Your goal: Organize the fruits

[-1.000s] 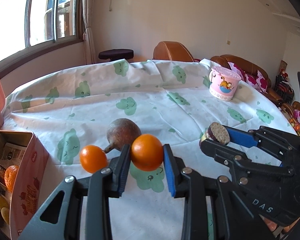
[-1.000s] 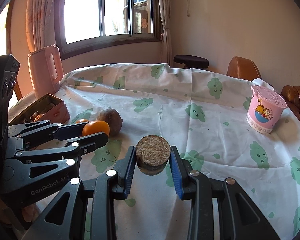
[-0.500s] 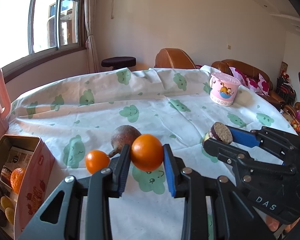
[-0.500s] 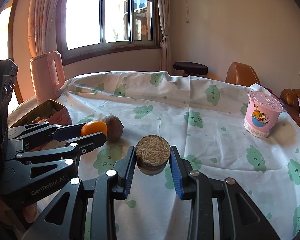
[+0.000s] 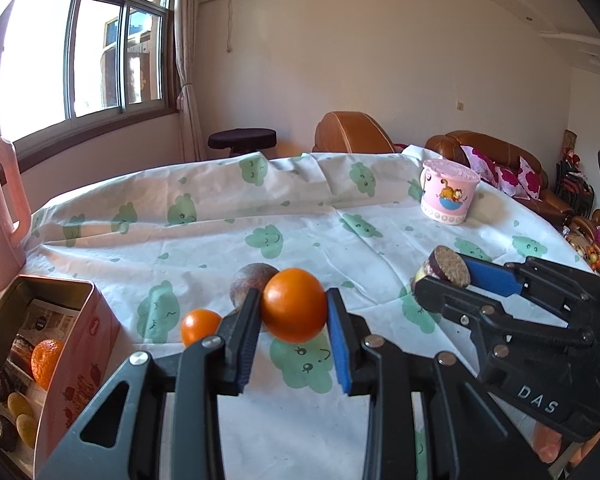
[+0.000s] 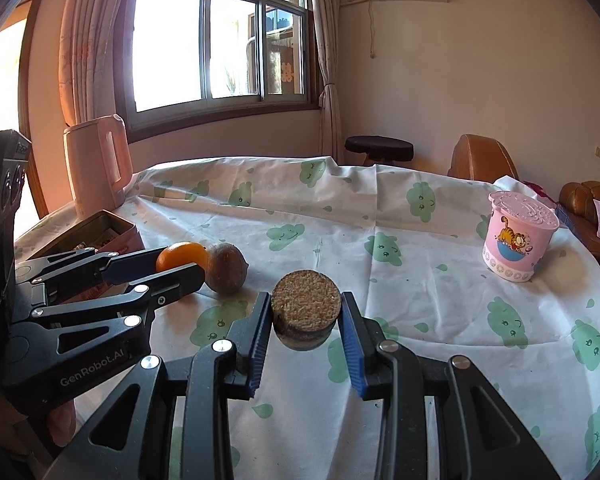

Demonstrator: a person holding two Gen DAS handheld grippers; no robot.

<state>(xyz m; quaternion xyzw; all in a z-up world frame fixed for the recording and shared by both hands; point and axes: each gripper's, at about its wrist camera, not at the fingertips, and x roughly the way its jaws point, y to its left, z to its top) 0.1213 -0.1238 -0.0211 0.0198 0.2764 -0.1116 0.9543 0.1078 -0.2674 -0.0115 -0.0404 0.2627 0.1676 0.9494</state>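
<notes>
The left gripper [image 5: 293,334] pinches an orange [image 5: 293,305] between its two blue-padded fingers, held clear above the tablecloth [image 5: 220,248]. The fruit fills the gap between the pads and touches both. The right gripper [image 6: 305,330] clamps a short cut chunk of fruit [image 6: 306,308], dark-skinned with a rough tan cut face turned toward the camera, also lifted off the cloth. The two grippers sit side by side, the left one's fingers reaching in from the left of the right wrist view.

Just beyond the held orange, a round brown fruit [image 5: 249,280] rests on the cloth, partly hidden behind it. A smaller orange [image 5: 199,325] lies on the cloth just left of the left gripper's left finger, near the brown fruit.

Further left, at the near left edge of the table, stands an open pink tin box [image 5: 76,344]. Inside it lie an orange-skinned fruit [image 5: 46,362], some dark round pieces and some pale yellow ones; what these are is hard to tell.

A pink jug [image 6: 96,168] stands at the far left, behind the box. At the far right of the table sits a pink lidded cup [image 6: 518,240] with a cartoon cat on it. The white tablecloth is printed with green shapes.
</notes>
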